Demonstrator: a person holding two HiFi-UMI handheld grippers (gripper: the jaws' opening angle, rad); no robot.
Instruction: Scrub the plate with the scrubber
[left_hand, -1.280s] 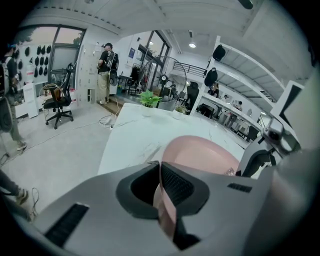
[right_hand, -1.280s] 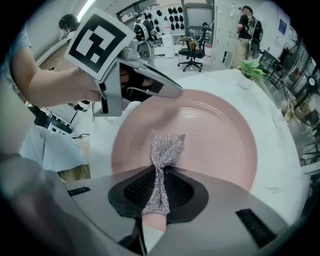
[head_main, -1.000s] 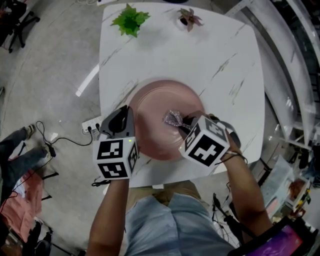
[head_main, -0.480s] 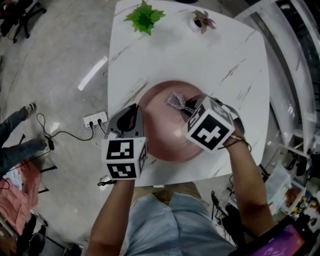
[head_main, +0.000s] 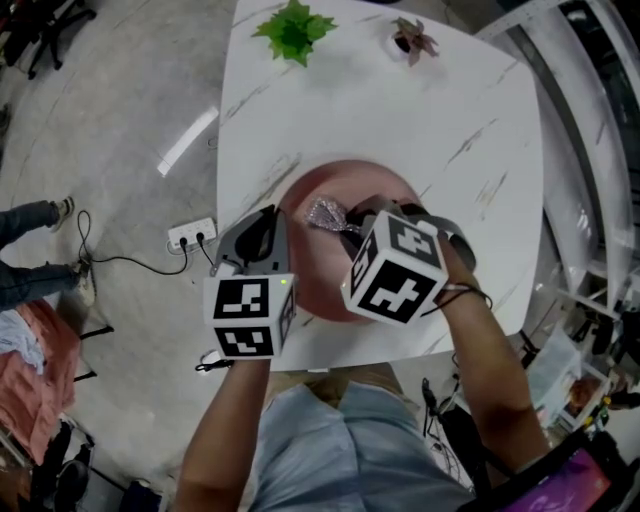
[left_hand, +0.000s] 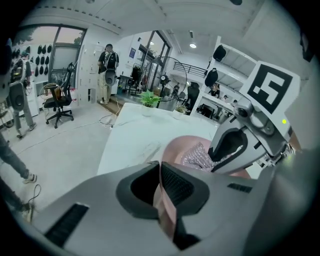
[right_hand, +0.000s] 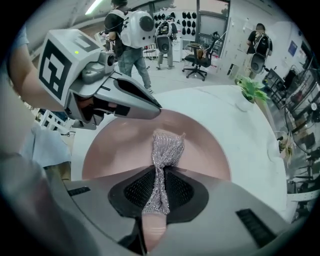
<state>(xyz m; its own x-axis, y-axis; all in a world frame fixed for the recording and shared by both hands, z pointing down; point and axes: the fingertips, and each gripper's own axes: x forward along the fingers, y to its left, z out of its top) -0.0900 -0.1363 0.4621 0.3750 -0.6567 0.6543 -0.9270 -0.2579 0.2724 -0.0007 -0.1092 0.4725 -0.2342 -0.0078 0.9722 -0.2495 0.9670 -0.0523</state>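
- Head view: the pink plate (head_main: 345, 180) sits on the white table (head_main: 450, 120), near the edge closest to me. My left gripper (head_main: 270, 228) is at the plate's left rim. My right gripper (head_main: 355, 225) reaches in from the right, over the dish. The silvery scrubber (head_main: 322, 213) sticks out of its tip, pointing across towards the left gripper's side.
- Left gripper view: the jaws are clamped on the plate's rim, with the thin pink edge standing between the ribbed pads. I read this hand as the anchor. Ahead and to the right, the right gripper hangs over the dish with the mesh wad under its tip.
- Right gripper view: the jaws are pinched tight on the scrubber's narrow waist. The wider free end fans out ahead and seems to lie on the plate's inner surface, though I can't be sure how firmly it presses. The left gripper shows at upper left, near the wad but not touching it.
- What the next stroke depends on, as I judge it: the scrubber's long axis runs straight out along the right jaws, towards the rim the left gripper holds. Open plate surface lies on both sides of it. The right hand is the working one, so I'd sweep sideways or in circles, staying short of the left jaws.
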